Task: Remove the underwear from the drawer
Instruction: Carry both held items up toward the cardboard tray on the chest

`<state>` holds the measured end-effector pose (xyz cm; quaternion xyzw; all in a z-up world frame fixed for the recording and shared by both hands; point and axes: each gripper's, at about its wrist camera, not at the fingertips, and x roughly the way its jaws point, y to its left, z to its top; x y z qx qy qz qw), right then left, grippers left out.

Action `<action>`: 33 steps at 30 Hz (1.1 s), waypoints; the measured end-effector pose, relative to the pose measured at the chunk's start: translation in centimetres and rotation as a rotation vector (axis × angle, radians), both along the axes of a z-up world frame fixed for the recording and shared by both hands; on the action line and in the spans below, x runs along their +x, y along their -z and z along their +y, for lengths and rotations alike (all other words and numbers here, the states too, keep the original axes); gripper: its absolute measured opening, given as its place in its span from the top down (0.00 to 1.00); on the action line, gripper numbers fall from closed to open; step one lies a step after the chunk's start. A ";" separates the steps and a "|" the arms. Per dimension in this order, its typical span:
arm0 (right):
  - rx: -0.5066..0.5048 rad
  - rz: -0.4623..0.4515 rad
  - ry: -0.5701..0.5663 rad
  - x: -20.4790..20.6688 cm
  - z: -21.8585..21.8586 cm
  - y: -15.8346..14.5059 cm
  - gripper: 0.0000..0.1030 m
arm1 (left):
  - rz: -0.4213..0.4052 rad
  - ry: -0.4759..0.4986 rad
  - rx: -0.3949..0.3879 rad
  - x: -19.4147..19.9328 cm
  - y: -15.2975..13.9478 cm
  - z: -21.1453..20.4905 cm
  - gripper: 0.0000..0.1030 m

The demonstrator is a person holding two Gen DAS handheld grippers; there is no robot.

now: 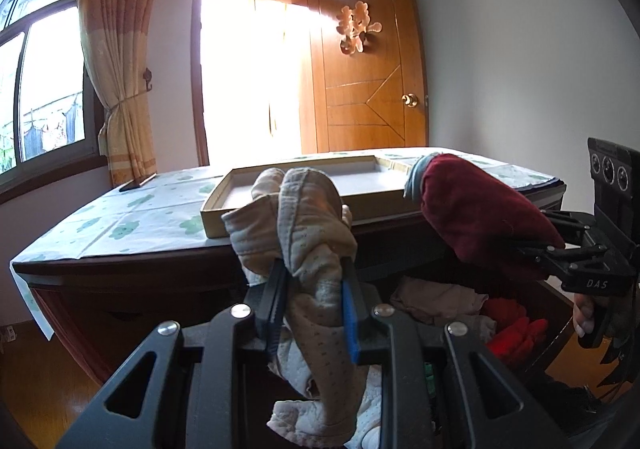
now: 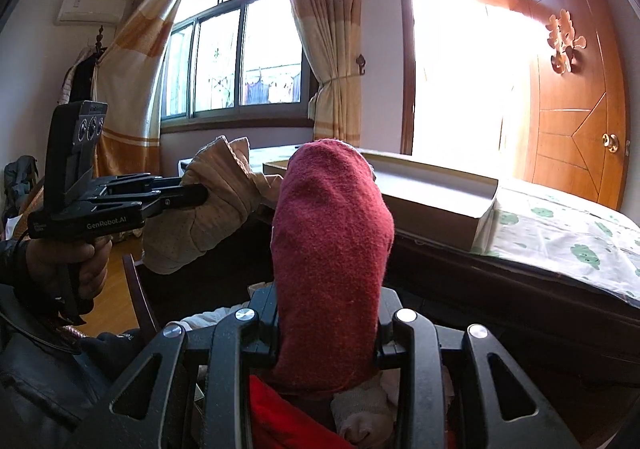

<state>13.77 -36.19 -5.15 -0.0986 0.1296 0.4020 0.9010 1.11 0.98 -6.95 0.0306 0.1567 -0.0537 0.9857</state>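
While the left gripper clamps beige underwear between its fingers, the right gripper is closed on dark red underwear, both raised above the open drawer. Beyond them, a shallow box rests on the cloth-covered table.

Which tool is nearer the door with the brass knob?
Right. The right tool, holding the red garment, is on the door's side; the left tool sits farther, toward the window.
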 end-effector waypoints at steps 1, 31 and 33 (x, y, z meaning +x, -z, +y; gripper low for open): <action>0.005 -0.006 0.000 -0.1 0.0 0.0 0.67 | -0.008 -0.003 0.003 -0.1 -0.1 0.0 0.78; 0.059 -0.030 0.006 -0.8 -0.4 -0.5 0.67 | -0.101 -0.020 -0.001 -1.3 -1.7 -0.2 0.78; 0.061 -0.030 0.010 -0.7 -0.3 -0.6 0.67 | -0.101 -0.017 -0.004 -1.4 -1.7 -0.2 0.78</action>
